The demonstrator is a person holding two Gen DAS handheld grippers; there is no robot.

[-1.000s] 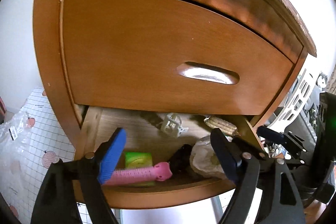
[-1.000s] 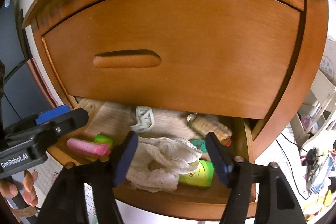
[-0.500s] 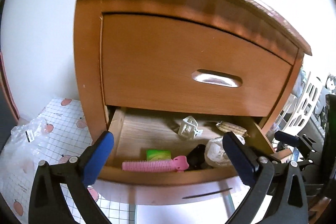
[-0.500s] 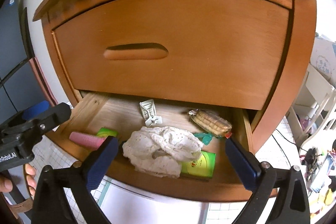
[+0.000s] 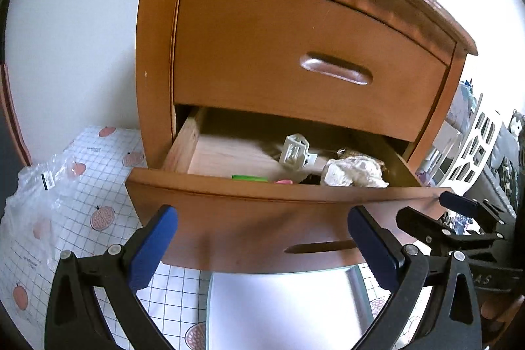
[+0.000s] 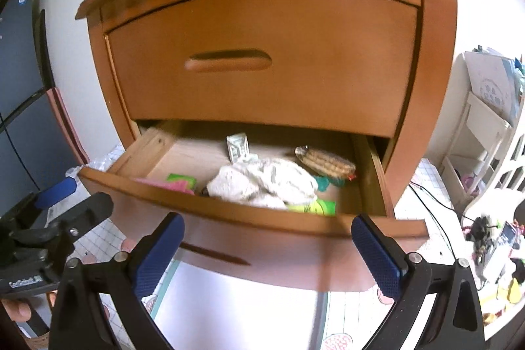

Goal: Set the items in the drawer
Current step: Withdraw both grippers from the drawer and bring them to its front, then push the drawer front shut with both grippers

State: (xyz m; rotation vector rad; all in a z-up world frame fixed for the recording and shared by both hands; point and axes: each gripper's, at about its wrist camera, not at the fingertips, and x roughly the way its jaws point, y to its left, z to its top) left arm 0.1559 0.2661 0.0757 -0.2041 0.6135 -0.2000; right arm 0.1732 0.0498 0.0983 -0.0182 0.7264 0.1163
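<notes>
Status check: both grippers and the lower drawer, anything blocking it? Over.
Left hand-held gripper and right hand-held gripper: open, empty, just widened. Lower drawer open, white cloth and snack packet inside. Nothing blocking.

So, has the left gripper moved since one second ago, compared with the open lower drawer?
Yes. The left gripper has backed away from the nightstand: its fingers were over the lower drawer's contents and now sit before its front panel, jaws just opened, nothing between.

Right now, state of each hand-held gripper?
Left hand-held gripper: open, jaws have just been opening, nothing between them.
Right hand-held gripper: open, jaws have just been opening, nothing between them.
</notes>
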